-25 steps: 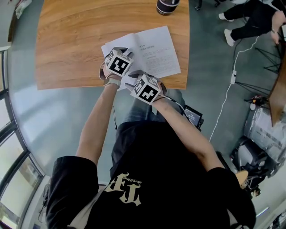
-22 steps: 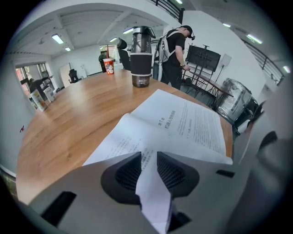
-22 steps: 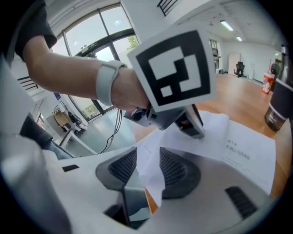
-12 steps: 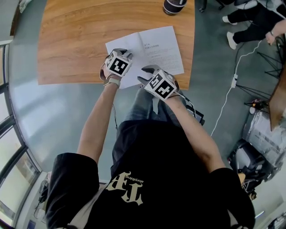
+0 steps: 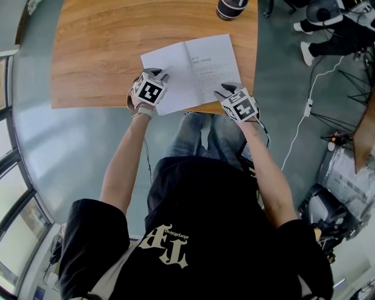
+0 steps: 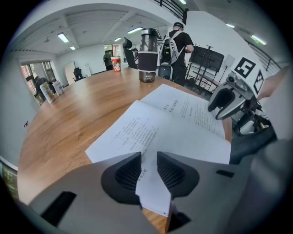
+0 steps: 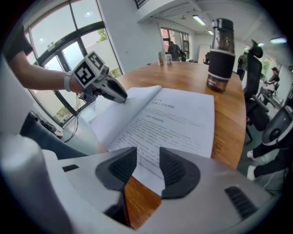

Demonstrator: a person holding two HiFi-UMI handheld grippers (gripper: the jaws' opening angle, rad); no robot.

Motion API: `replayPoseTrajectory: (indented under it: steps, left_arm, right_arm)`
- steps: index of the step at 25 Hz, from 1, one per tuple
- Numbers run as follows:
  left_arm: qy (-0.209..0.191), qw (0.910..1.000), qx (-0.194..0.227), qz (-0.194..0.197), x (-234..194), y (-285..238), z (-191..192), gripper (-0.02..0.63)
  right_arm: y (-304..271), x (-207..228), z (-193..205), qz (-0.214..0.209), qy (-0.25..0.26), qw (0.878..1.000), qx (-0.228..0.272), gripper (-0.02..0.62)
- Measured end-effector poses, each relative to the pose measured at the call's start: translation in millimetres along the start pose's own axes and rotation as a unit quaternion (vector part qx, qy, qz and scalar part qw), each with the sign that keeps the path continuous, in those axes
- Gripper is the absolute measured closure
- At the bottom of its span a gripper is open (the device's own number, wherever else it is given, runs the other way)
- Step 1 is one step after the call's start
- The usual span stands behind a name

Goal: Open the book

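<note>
The book (image 5: 193, 64) lies open and flat on the wooden table (image 5: 99, 47), near its front edge, with white printed pages (image 6: 169, 123) facing up. My left gripper (image 5: 158, 74) sits at the left page's near corner. Its jaws (image 6: 149, 171) stand a narrow gap apart, and the page corner lies in that gap. My right gripper (image 5: 226, 89) rests at the right page's near corner (image 7: 151, 178), jaws (image 7: 148, 170) also slightly apart, over paper and bare wood. Each gripper shows in the other's view: the right gripper (image 6: 229, 98) and the left gripper (image 7: 112, 93).
A dark bottle (image 5: 233, 8) stands on the table's far edge beyond the book (image 6: 147, 55) (image 7: 220, 55). The table edge runs just under both grippers. Seated people, cables and stands are on the floor at the right (image 5: 328, 23).
My right gripper has swung from the book's near middle out to the right page's near corner. The left gripper has stayed at the left page's corner. The book stays open.
</note>
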State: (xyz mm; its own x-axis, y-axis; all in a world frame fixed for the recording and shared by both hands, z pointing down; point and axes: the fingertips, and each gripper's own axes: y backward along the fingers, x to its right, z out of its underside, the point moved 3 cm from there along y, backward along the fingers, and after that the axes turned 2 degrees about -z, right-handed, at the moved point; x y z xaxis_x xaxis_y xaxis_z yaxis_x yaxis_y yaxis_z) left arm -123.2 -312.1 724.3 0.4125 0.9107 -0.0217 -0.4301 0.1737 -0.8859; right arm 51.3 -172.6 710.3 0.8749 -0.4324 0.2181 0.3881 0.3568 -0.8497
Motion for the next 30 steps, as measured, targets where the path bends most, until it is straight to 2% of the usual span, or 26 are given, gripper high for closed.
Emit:
replayPoseTrajectory:
  steps: [4,9,15,30]
  left_arm:
    - [0.003,1.0,0.001,0.004,-3.6,0.0,3.0,0.491]
    - [0.009,0.9999,-0.002,0.011,-9.2,0.1,1.2,0.491]
    - [0.013,0.9998,-0.001,0.014,-9.6,0.7,1.3,0.491]
    - [0.012,0.9999,-0.005,0.005,-10.4,-1.2,1.0,0.491]
  right_arm:
    - [10.7,24.9,16.2,0.021,-0.022,1.0,0.002,0.471]
    - [20.3,36.0,27.3,0.037,-0.034,0.999,-0.002,0.478]
    - [28.7,49.8,40.1,0.053,-0.048,0.997,0.005,0.538]
    - [23.5,47.3,39.8,0.063,-0.016,0.998,-0.019,0.538]
